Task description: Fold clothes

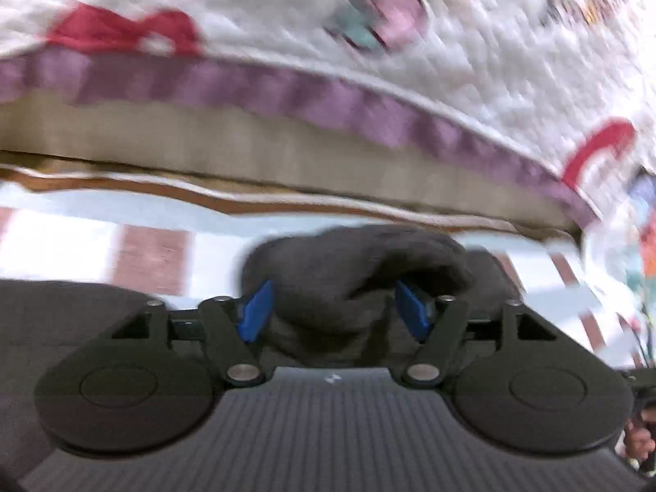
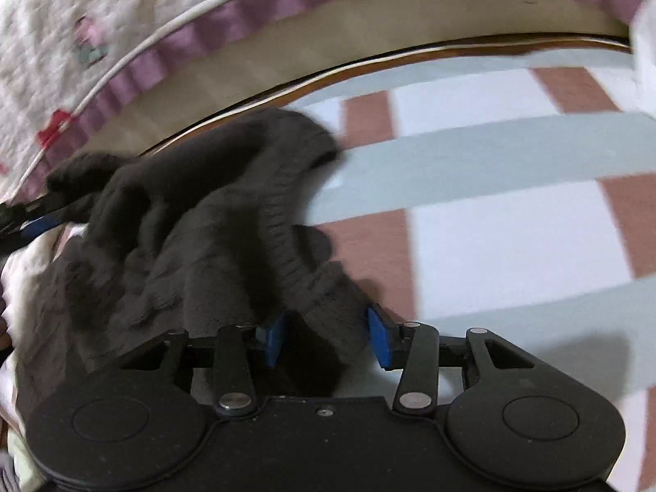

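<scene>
You are holding a dark grey knit garment (image 2: pixel 197 221) between both grippers, and both views are smeared by motion blur. In the left wrist view, your left gripper (image 1: pixel 333 311) has its blue pads (image 1: pixel 256 311) set apart with a thick wad of the garment (image 1: pixel 352 283) bunched between them and bulging out past the tips; the cloth is filling the gap and the pads are pressing on it from both sides. In the right wrist view, your right gripper (image 2: pixel 326 338) is pinching a ribbed edge of the garment between its own blue pads (image 2: pixel 379 340), clamped on that fold. From there the rest of the garment is spreading up and to the left, toward the other gripper (image 2: pixel 30 221) at the far left edge. Under the cloth a checked sheet (image 2: pixel 512 205) of pale blue, white and brownish red squares is lying on the right. Beyond it, a white quilt (image 1: pixel 266 12) with a purple border is running across the far side.
</scene>
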The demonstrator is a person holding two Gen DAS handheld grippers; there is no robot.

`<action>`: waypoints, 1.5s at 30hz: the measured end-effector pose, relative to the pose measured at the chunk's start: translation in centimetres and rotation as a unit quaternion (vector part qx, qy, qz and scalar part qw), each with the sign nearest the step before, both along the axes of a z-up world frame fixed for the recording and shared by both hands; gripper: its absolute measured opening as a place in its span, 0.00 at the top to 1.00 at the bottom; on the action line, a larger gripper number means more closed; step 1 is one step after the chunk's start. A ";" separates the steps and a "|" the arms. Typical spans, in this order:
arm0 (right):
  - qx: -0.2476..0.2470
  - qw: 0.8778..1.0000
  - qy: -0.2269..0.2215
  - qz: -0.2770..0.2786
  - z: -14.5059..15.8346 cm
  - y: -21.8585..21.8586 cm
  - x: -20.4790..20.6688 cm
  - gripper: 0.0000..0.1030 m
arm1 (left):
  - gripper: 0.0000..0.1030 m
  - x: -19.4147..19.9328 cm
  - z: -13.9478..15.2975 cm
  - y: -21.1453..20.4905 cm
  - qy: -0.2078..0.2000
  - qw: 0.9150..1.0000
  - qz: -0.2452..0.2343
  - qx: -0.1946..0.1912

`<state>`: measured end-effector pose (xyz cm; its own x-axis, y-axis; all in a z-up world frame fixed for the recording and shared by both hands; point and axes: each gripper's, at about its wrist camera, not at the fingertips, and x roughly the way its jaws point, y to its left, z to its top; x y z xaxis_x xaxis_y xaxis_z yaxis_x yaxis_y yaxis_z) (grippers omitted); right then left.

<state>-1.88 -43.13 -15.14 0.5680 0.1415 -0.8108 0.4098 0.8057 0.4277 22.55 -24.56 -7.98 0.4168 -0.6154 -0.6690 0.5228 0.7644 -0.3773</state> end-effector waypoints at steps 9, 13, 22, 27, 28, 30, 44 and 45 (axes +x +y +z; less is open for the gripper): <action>-0.091 0.994 -0.034 0.042 0.8 2.6 0.5 0.81 | 0.84 1.1 0.7 3.1 -0.042 0.991 0.113 -0.058; -0.134 0.989 -0.049 0.028 2.4 2.2 -0.4 0.83 | 0.69 -2.4 2.0 9.6 -0.106 0.944 0.284 -0.132; -0.239 0.968 -0.054 -0.057 4.9 0.9 0.1 0.85 | 0.87 -0.1 -1.8 10.0 -0.024 0.977 0.210 -0.035; -0.317 0.942 -0.056 -0.092 8.0 1.2 0.2 0.86 | 0.89 -0.1 2.5 7.5 -0.099 0.980 0.152 -0.076; -0.328 0.938 -0.049 -0.102 8.4 1.3 0.2 0.86 | 0.85 0.4 3.2 6.7 -0.104 0.980 0.147 -0.084; -0.345 0.930 -0.033 -0.121 9.0 1.3 0.1 0.86 | 0.76 1.1 3.6 5.5 -0.122 0.973 0.170 -0.097; -0.246 0.952 0.102 -0.152 1.2 -4.1 0.7 0.63 | 0.40 0.9 -1.4 7.7 -0.074 0.987 0.125 0.068; -0.231 0.953 0.103 -0.166 1.4 -4.5 0.5 0.62 | 0.40 0.9 -1.5 8.8 -0.069 0.986 0.124 0.085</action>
<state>-1.35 -47.68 -13.76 0.3415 -0.4176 -0.8420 0.7115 0.7002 -0.0587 23.41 -15.72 -9.49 0.6353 -0.3670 -0.6795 0.3488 0.9214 -0.1716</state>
